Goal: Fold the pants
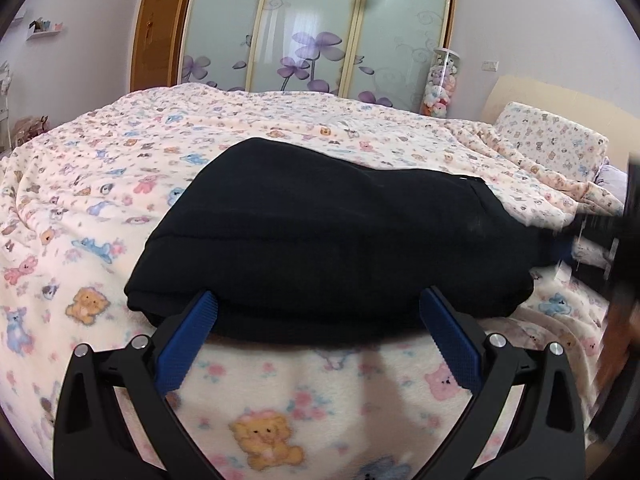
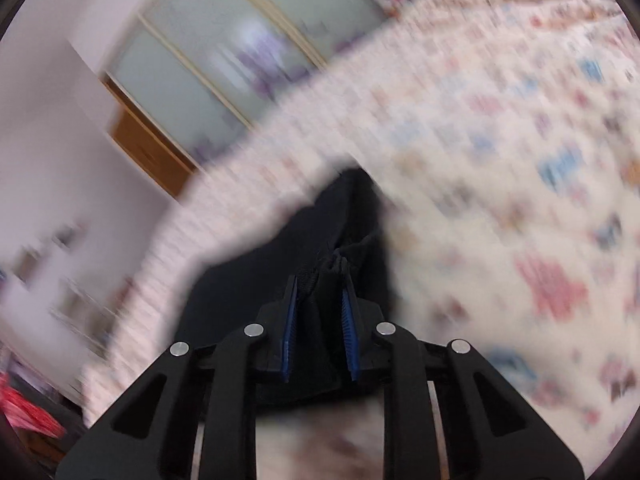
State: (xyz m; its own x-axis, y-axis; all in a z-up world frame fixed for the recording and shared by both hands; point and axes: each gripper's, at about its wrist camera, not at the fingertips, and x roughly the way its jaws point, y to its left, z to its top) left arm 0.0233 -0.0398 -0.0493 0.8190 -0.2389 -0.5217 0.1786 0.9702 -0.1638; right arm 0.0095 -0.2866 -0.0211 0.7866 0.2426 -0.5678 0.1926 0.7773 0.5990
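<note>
Black fabric pants [image 1: 332, 236] folded crosswise on teddy-print bed blanket [image 1: 120, 168]. Right claw [image 2: 319, 312] clenched on bunched end; left claw [image 1: 318, 308] released, straddling near edge.

Right wrist view smeared; bedspread [image 2: 500, 140] print and wardrobe [image 2: 224, 52] unreadable

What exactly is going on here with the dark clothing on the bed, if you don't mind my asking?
A person is folding black pants on a bed covered with a teddy-bear blanket, using a handheld gripper in each hand. The right gripper has clamped a bunched edge of the fabric between its blue pads. The left gripper is wide open at the near edge of the folded bundle, gripping nothing. The right wrist view is blurred.
</note>
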